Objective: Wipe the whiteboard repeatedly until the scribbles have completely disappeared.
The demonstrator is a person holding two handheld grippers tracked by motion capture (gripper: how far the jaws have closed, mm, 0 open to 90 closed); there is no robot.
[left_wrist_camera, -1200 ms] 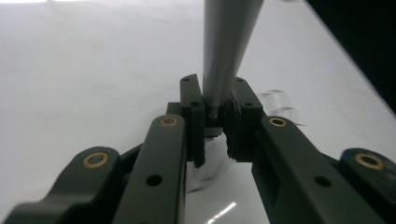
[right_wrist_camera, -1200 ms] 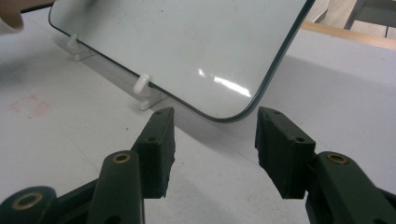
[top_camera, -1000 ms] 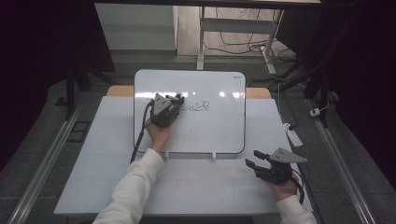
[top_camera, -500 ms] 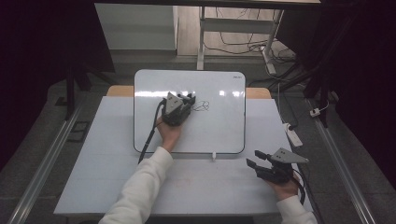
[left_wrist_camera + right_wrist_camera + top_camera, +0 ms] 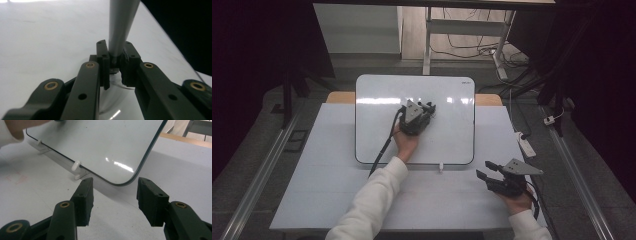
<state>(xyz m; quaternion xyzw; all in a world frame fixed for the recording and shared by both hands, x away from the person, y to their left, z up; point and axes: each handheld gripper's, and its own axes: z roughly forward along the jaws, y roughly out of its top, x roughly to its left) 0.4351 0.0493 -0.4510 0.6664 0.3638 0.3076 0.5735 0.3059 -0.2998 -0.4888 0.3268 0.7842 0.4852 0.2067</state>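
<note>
The left gripper clamps a grey pen against the whiteboard. The right gripper rests open on the table, empty.

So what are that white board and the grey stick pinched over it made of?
The white board looks like glossy coated metal or plastic: lamps mirror in it. The grey stick, clamped in the left gripper, seems smooth matte plastic, likely a marker; its exact material cannot be told.

Grey marker upright, tip on the tilted white whiteboard, near its centre.
</note>
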